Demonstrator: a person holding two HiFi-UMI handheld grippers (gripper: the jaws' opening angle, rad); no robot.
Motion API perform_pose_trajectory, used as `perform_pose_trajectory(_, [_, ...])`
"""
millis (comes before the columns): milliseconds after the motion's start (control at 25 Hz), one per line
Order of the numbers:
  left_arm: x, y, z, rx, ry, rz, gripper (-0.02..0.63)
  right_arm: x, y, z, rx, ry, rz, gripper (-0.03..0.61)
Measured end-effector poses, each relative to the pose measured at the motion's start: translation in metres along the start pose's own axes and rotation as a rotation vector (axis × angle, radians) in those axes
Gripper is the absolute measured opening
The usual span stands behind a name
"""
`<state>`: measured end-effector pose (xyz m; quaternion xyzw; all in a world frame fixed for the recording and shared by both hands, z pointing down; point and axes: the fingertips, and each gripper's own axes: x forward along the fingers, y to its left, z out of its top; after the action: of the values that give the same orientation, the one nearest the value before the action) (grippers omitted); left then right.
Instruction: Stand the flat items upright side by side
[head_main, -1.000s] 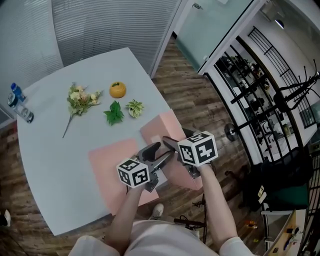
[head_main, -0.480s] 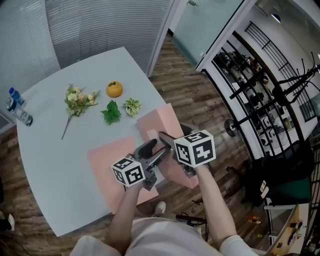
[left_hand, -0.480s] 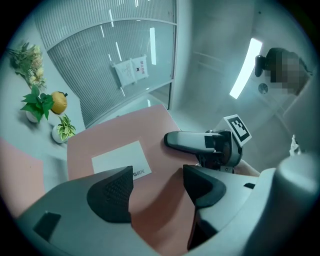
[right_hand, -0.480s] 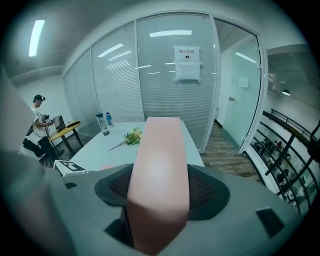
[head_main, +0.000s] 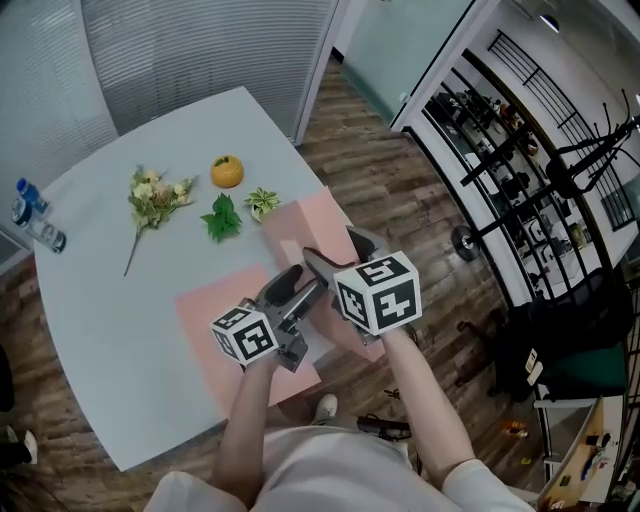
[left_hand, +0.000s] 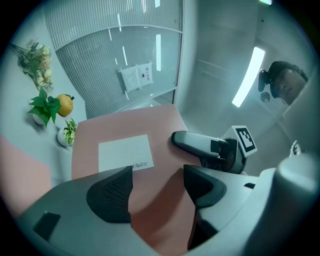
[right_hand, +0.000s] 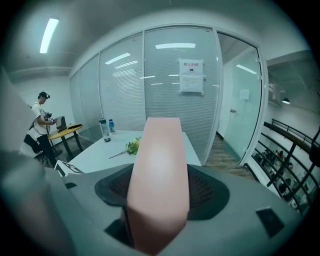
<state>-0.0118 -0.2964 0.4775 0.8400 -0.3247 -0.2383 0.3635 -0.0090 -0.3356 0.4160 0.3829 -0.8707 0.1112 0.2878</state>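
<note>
Two flat pink boxes are on the pale table (head_main: 100, 300). One pink box (head_main: 215, 330) lies flat near the front edge. The other pink box (head_main: 300, 232), with a white label (left_hand: 125, 152), is tilted up off the table at the right. My right gripper (head_main: 335, 262) is shut on its near edge; in the right gripper view the box's narrow side (right_hand: 159, 165) fills the gap between the jaws (right_hand: 160, 187). Beside it to the left, my left gripper (head_main: 290, 290) is open, its jaws (left_hand: 156, 187) facing the labelled face with nothing pinched between them.
Further back on the table lie a flower bunch (head_main: 155, 195), an orange fruit (head_main: 227, 171), a green leaf sprig (head_main: 222, 217) and a small potted plant (head_main: 263, 203). Water bottles (head_main: 30, 215) stand at the far left. Wooden floor borders the table's right and near edges.
Both grippers have shifted up and to the left in the head view. The right-hand pink box has risen with the right gripper and tilts more steeply.
</note>
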Motion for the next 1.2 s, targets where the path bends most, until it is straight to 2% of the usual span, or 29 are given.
perform_pose_trajectory(240, [-0.004,0.000,0.005,-0.007,-0.008,-0.019,0.305,-0.004,0.006,0.006,-0.023,-0.069,-0.008,0.308])
perform_pose_trajectory(800, [-0.003,-0.007,0.008,0.056,0.011,-0.045,0.304,-0.025,0.007,0.009,-0.044,-0.234,-0.048,0.310])
perform_pose_trajectory(1200, [-0.007,-0.013,0.009,0.134,0.028,-0.042,0.304,-0.044,0.012,0.007,-0.042,-0.418,-0.042,0.310])
